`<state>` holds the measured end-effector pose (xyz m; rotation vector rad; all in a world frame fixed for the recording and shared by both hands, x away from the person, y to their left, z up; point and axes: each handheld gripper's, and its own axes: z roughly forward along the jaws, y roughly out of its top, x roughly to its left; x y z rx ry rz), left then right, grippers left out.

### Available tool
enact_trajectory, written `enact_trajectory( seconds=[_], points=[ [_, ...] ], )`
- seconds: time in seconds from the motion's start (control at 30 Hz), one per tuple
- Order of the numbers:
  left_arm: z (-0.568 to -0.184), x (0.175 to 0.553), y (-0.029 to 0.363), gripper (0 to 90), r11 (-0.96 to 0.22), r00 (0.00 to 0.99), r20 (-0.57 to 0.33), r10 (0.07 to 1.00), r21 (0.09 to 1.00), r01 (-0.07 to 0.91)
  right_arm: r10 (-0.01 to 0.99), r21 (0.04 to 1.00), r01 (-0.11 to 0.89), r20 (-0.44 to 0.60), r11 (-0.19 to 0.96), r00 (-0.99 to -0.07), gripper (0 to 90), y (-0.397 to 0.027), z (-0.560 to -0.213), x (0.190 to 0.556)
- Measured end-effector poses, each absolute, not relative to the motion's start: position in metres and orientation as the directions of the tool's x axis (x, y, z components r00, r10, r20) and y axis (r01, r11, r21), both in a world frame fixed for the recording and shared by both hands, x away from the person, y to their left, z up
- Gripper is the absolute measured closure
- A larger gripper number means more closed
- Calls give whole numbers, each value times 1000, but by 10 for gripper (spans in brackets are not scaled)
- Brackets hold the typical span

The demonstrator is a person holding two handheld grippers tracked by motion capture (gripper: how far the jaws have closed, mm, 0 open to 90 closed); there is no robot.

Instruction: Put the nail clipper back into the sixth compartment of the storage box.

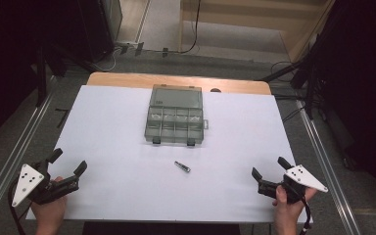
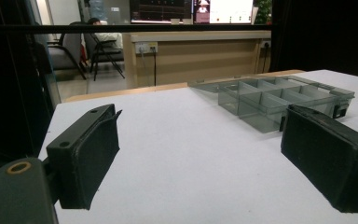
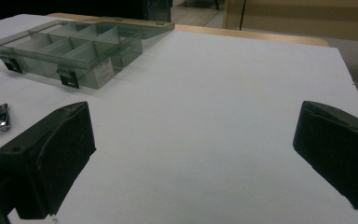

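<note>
- left tongs (image 1: 70, 164) and right tongs (image 1: 269, 168): hand-held low at near worktop (image 1: 107, 122) corners, jaws wide apart, empty.
- clear plastic box (image 1: 175, 116): lid open, mid-worktop.
- small metal piece (image 1: 182, 167): just before it.

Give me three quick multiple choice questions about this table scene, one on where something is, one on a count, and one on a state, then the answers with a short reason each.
1. Where does the small metal piece lie?
A. inside the box
B. on the white table, nearer the person than the box
C. in a gripper

2. How many black latches does the box have on its front?
A. two
B. four
C. none

3. How is the box lid?
A. shut
B. missing
C. open, laid back

Answers: B, it sits on bare table before the box; A, two latches show on the front wall; C, the compartments are uncovered and the lid lies flat behind.
</note>
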<state>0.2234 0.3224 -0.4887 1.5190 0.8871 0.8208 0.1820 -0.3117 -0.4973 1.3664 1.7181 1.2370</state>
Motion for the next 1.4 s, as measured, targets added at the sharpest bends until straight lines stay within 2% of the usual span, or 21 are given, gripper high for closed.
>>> enact_trajectory(
  seconds=[0.7, 1.4],
  points=[
    [-489, 225, 320, 107, -85, 470, 32, 882, 992, 93, 941, 899, 427, 59, 95, -333, 0, -295, -495, 192],
    [-489, 226, 319, 107, -89, 473, 33, 880, 991, 97, 918, 860, 479, 34, 175, -395, 0, -267, -472, 211]
  ],
)
